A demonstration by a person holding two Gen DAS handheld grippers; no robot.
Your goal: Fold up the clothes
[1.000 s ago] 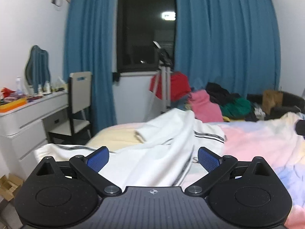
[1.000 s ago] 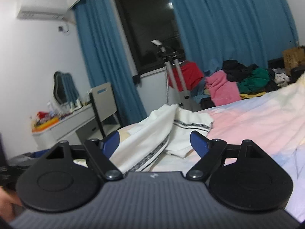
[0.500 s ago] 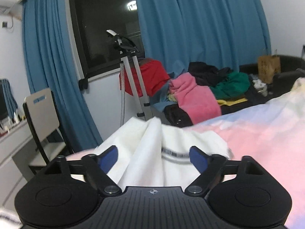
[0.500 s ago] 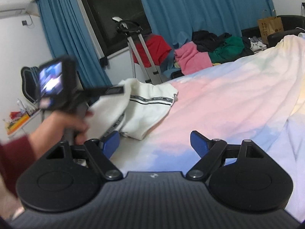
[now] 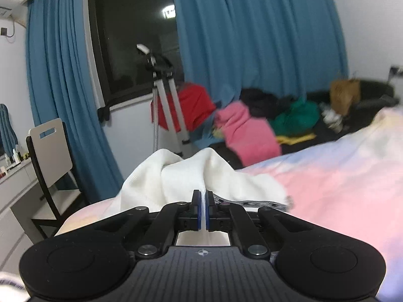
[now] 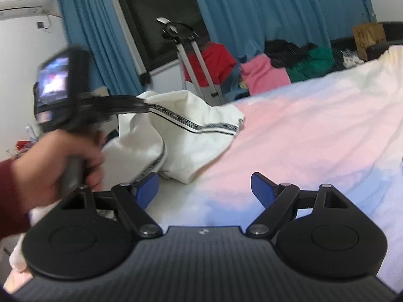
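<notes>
A white garment [image 5: 191, 176] with a black patterned stripe lies bunched at the left end of the bed. My left gripper [image 5: 203, 210] is shut on a fold of it and lifts it. In the right wrist view the garment [image 6: 199, 136] hangs from the left gripper [image 6: 144, 105], held by a hand in a red sleeve. My right gripper [image 6: 204, 188] is open and empty, low over the pink and blue bedspread [image 6: 314, 130], to the right of the garment.
Blue curtains [image 5: 252, 50] and a dark window fill the far wall. A tripod stand [image 5: 161, 100], a red item and a pile of pink, green and black clothes [image 5: 264, 123] lie beyond the bed. A chair [image 5: 50, 156] and white desk stand at left.
My left gripper has closed on the white garment and pulled its edge up. My right gripper has stayed open and shifted slightly over the bedspread.
</notes>
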